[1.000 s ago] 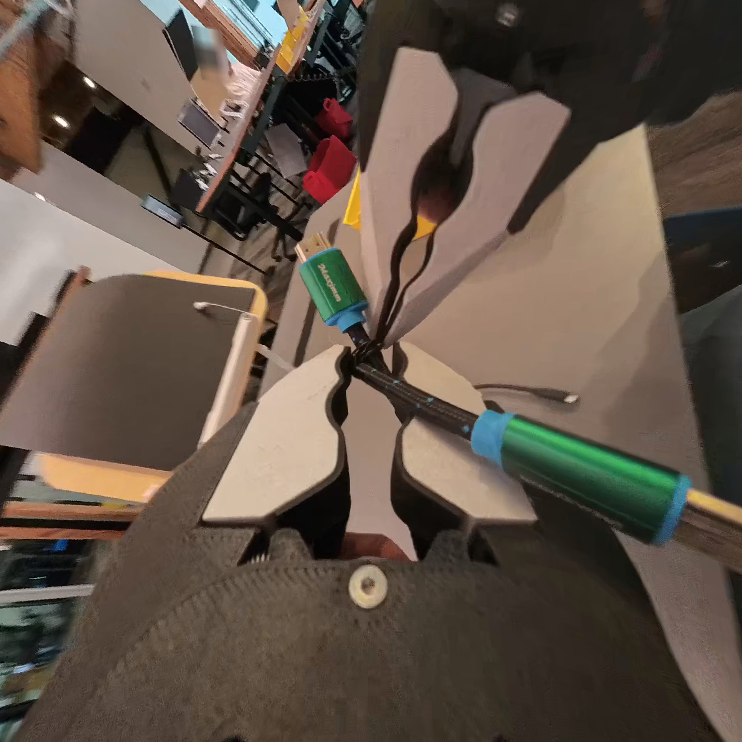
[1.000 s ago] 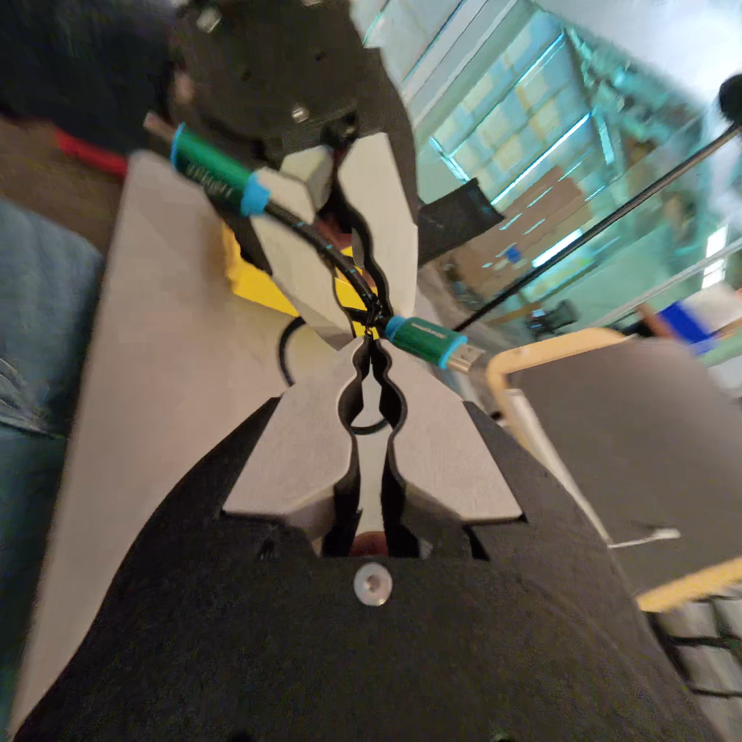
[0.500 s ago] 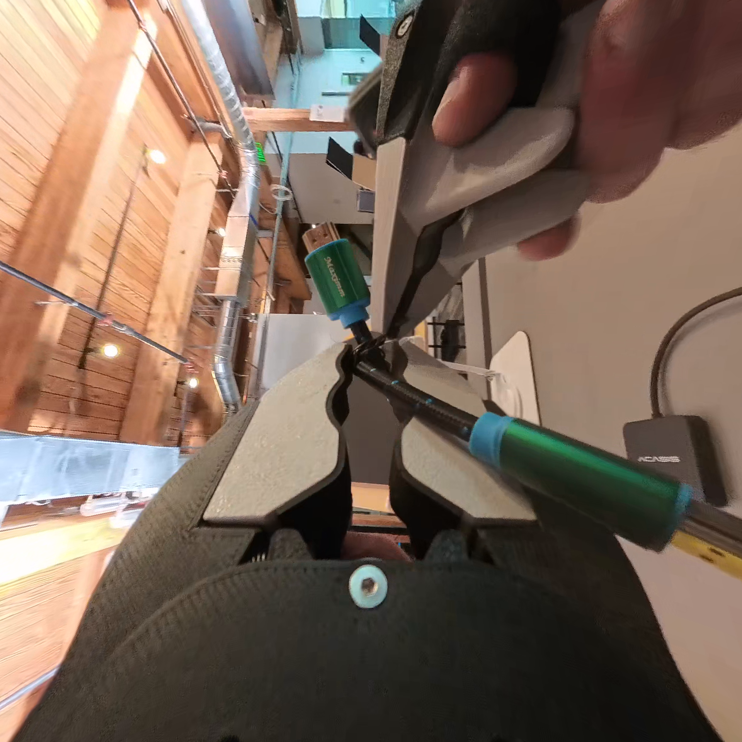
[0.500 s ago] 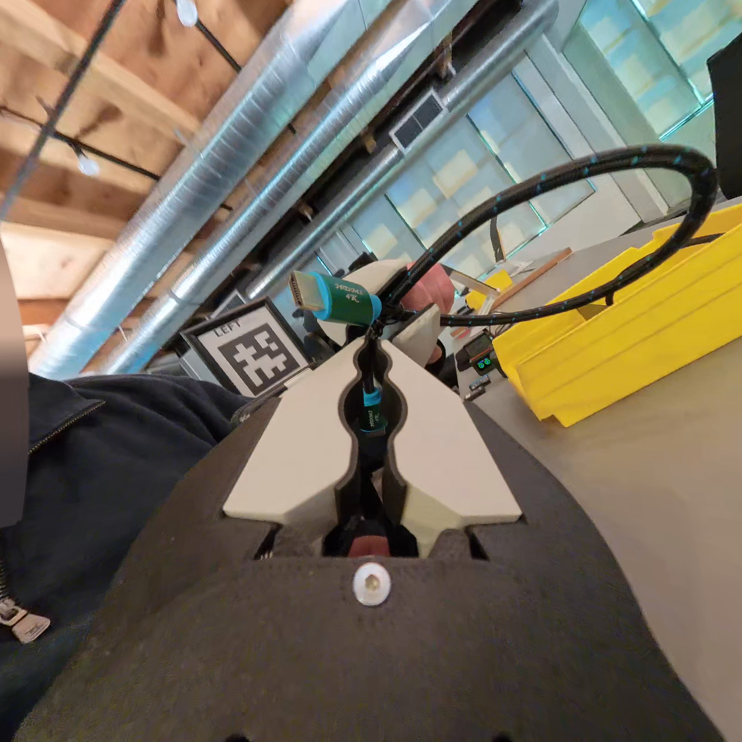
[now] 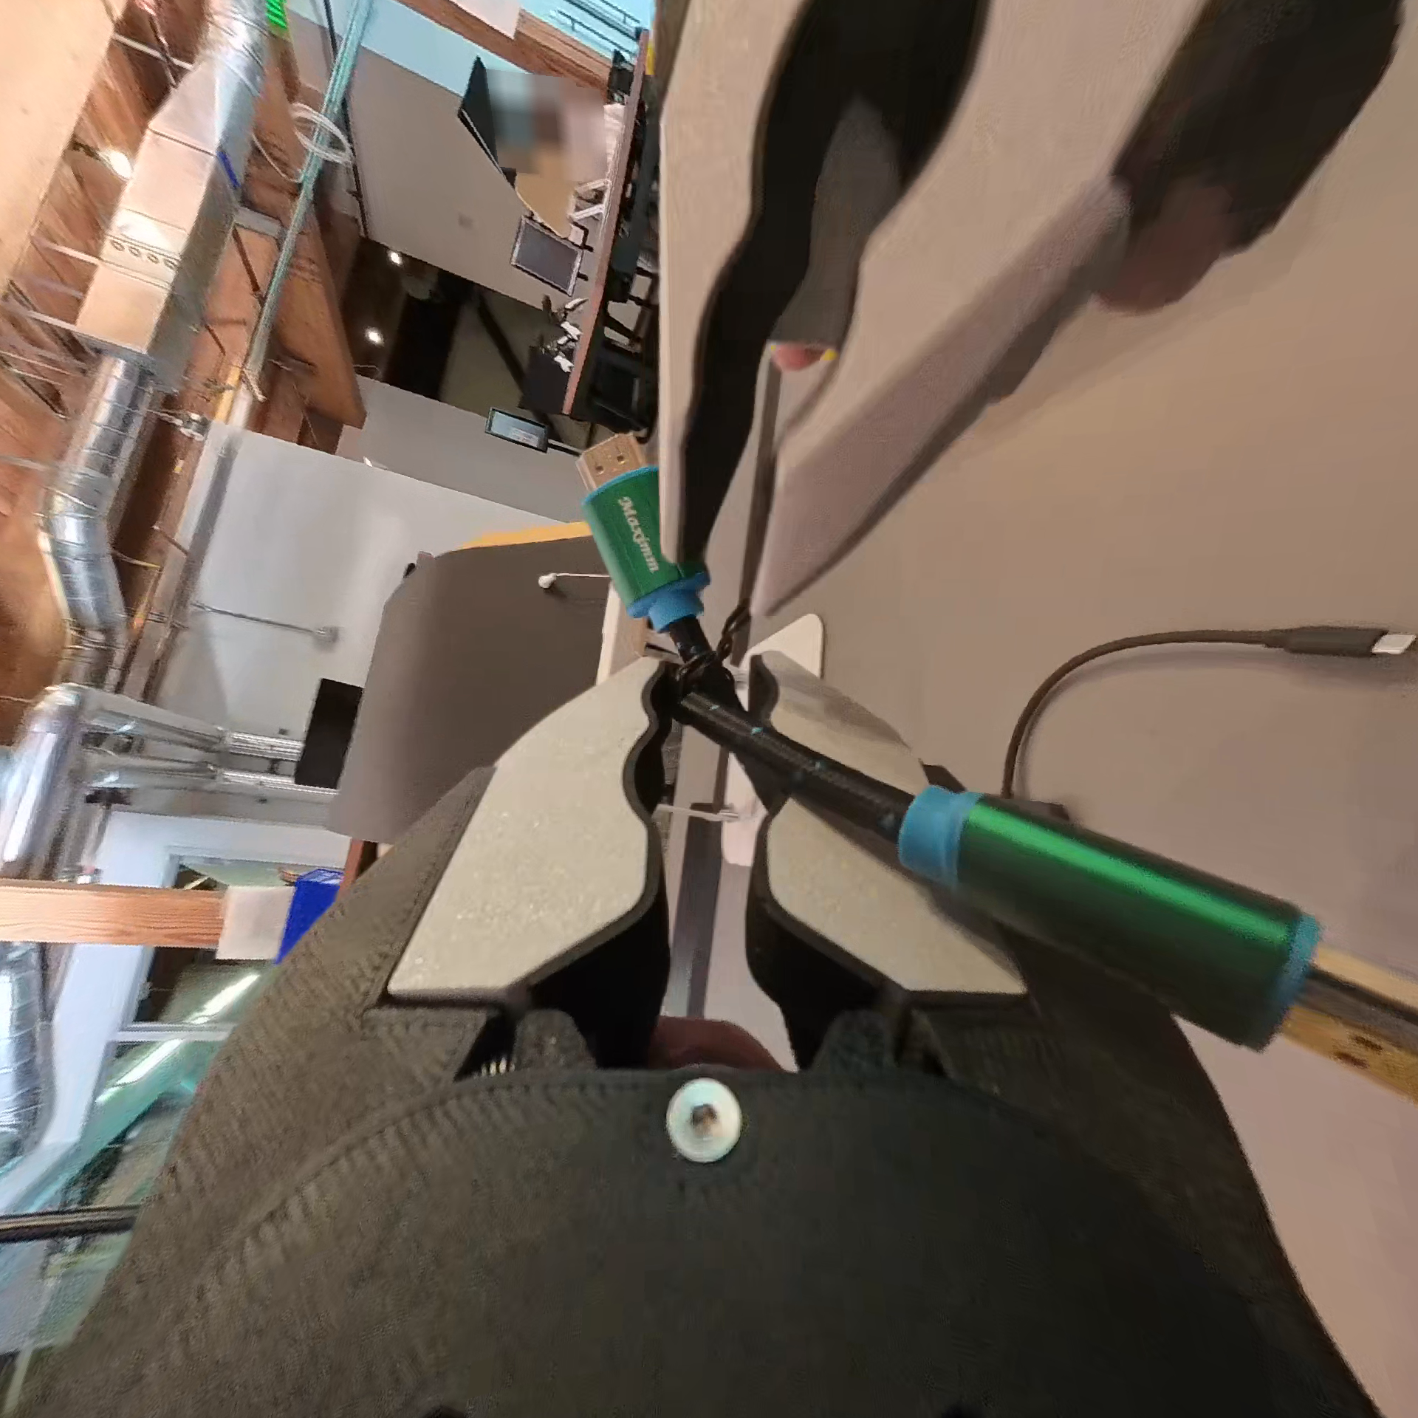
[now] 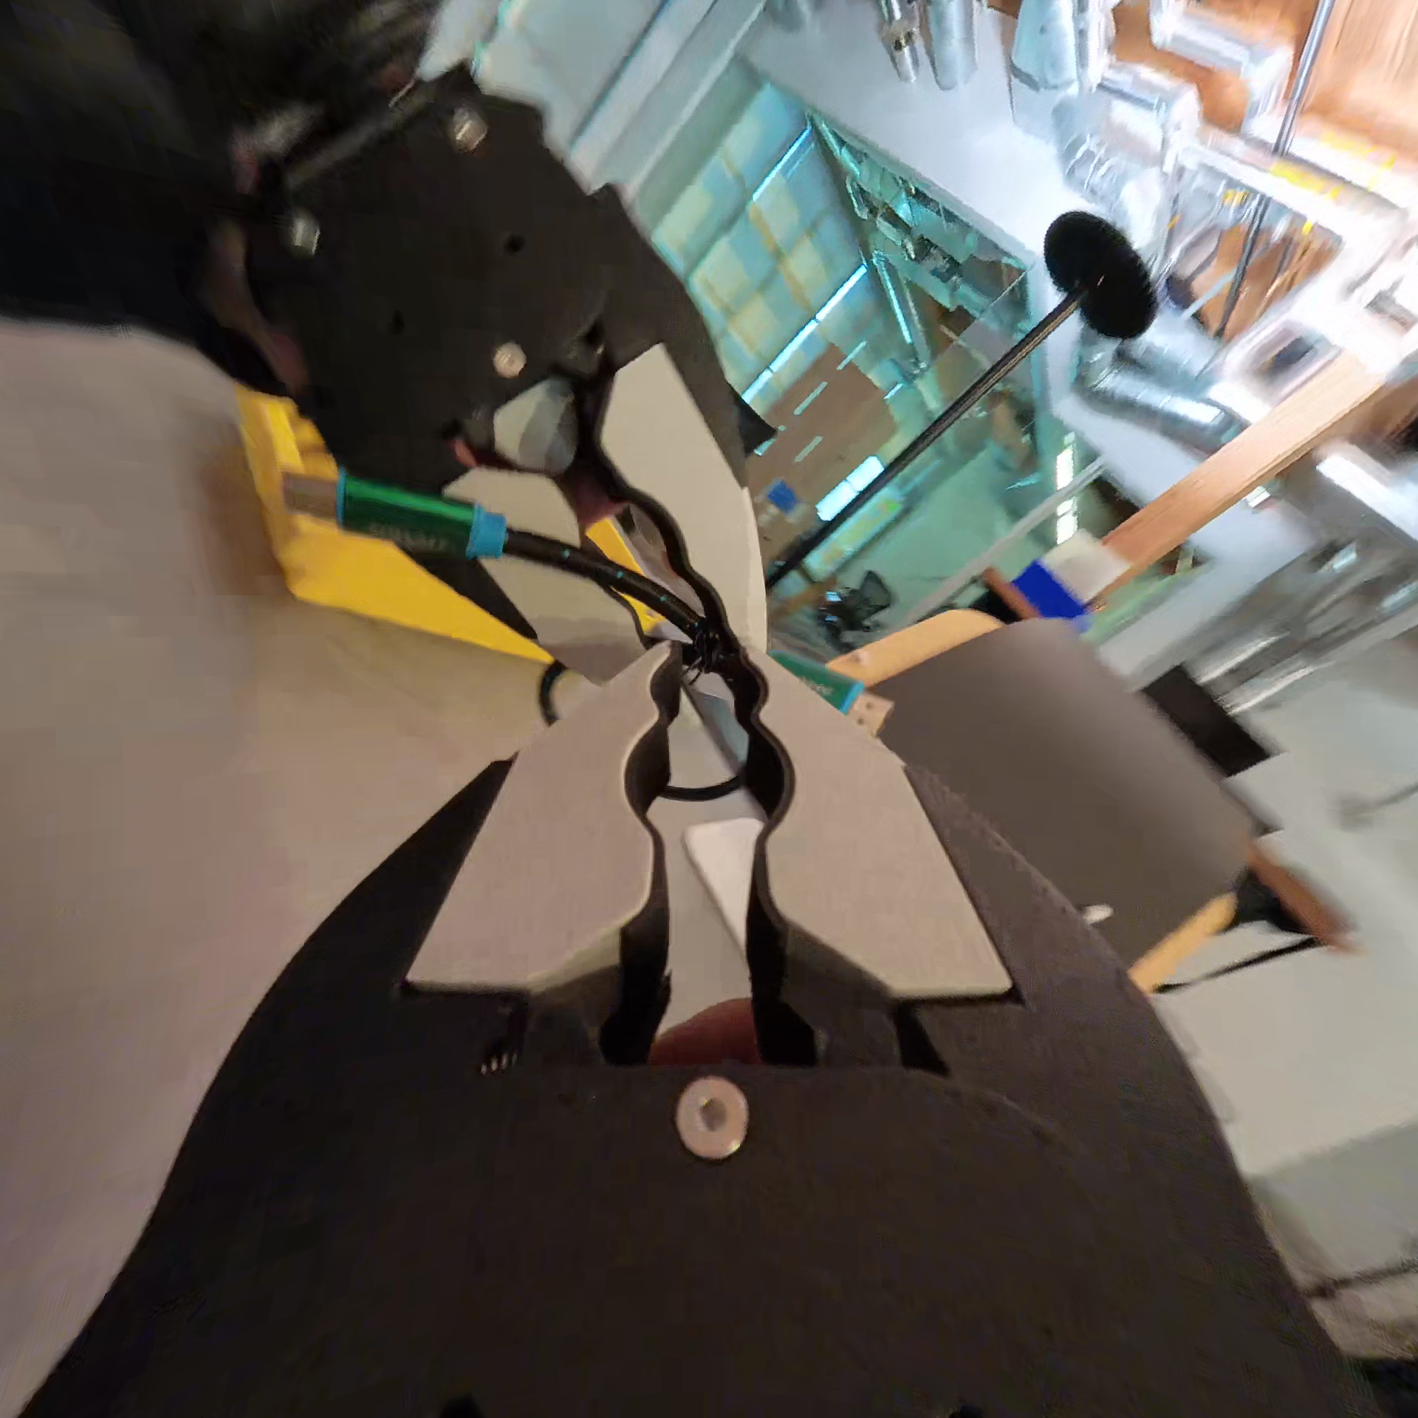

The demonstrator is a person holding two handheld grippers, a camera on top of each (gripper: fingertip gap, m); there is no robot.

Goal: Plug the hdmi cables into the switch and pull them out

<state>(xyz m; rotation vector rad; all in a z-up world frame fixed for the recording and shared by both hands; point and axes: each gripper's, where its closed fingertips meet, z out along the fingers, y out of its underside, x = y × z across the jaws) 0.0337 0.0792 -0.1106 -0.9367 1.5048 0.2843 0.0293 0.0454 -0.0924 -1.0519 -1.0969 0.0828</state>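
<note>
We see the left gripper (image 5: 702, 679) with its tips pinched on the braided HDMI cable (image 5: 798, 760) at a twist-tied bunch; one green plug (image 5: 641, 549) sticks up past the tips, the other (image 5: 1105, 898) lies over the right finger. The right gripper (image 6: 710, 664) meets it tip to tip, closed on the same bunch, though blur hides just what it pinches. No switch is clearly visible to us. Beyond them we find a pale grey table (image 5: 1112, 537), a thin dark cord with a small plug (image 5: 1335, 641) on it, and a yellow bin (image 6: 361, 568). Farther out are a dark chair (image 6: 1020, 760), silver ducts (image 5: 84, 491), wooden beams and large windows (image 6: 775, 253).
</note>
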